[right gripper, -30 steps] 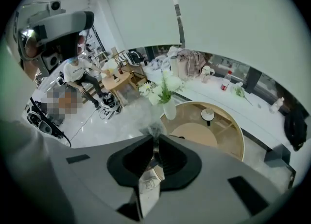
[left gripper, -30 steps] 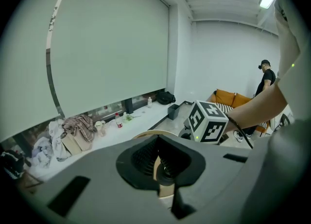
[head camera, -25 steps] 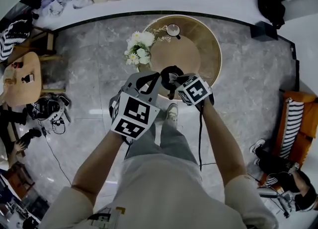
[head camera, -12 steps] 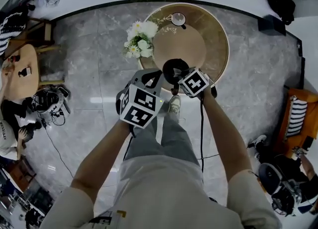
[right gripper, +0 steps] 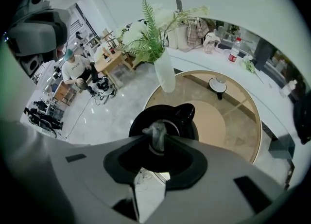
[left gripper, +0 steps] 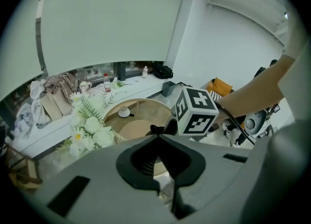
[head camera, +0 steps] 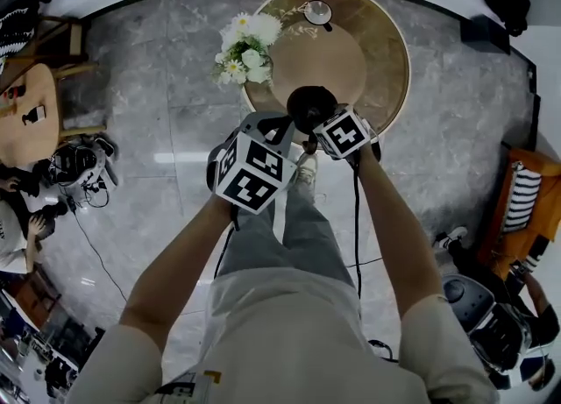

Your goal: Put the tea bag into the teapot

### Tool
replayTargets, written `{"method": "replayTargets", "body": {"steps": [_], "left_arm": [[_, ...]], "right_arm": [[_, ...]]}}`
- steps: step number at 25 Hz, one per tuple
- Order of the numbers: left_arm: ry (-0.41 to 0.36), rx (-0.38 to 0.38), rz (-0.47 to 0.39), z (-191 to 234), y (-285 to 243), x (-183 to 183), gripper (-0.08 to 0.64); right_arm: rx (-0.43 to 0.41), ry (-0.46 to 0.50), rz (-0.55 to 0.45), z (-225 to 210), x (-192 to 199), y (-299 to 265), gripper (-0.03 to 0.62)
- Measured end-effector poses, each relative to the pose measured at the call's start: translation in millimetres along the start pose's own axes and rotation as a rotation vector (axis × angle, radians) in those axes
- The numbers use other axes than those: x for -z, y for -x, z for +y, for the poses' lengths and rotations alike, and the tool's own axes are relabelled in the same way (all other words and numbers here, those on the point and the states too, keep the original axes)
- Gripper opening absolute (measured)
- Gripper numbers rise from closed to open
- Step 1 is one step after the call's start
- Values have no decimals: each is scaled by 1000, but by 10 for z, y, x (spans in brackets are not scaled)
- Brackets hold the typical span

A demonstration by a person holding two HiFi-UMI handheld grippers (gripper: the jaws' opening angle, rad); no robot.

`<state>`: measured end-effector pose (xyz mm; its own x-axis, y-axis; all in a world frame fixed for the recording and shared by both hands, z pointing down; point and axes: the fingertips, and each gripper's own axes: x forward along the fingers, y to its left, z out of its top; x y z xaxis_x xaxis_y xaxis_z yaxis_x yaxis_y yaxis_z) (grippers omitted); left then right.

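A black teapot stands at the near edge of a round wooden table, its mouth uncovered. My right gripper hangs straight above that mouth. A pale tea bag shows blurred between its tips while the jaws are opening. From the head view the teapot sits just beyond the right gripper. My left gripper is held beside it on the left, over the table's edge. In its own view the left gripper has its tips together and holds nothing.
A vase of white flowers stands on the table's left edge, close to the left gripper. A cup on a saucer sits at the far side. The person's legs and grey floor lie below. Furniture and people are far off to the left.
Both grippers have shifted slightly up the head view toward the table. The left gripper has drawn closer to the right one. The teapot's black body shows more fully beyond the right gripper.
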<state>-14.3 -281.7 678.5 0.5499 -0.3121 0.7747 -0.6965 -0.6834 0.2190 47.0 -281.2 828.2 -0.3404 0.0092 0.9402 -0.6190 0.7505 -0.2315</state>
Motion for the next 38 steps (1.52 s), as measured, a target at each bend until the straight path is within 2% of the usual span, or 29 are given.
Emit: {"method": "replayTargets", "body": {"steps": [2, 7, 14, 19, 29, 38], "left_arm": [[9, 7, -4, -14, 0, 1, 8], [-9, 11, -3, -26, 55, 3, 8], [-22, -20, -17, 11, 278, -89, 8], [-40, -71, -45, 109, 552, -254, 8], [-76, -159, -142, 138, 1204, -805, 8], [-156, -250, -298, -48, 1988, -1430, 8]], "right_arm": [[0, 1, 5, 30, -13, -3, 118], [-2, -12, -22, 98, -65, 100, 140], [45, -30, -104, 94, -190, 507, 101], [126, -29, -215, 50, -403, 946, 29], [245, 16, -448, 164, -974, 2184, 9], [314, 55, -717, 481, -1401, 3527, 6]]}}
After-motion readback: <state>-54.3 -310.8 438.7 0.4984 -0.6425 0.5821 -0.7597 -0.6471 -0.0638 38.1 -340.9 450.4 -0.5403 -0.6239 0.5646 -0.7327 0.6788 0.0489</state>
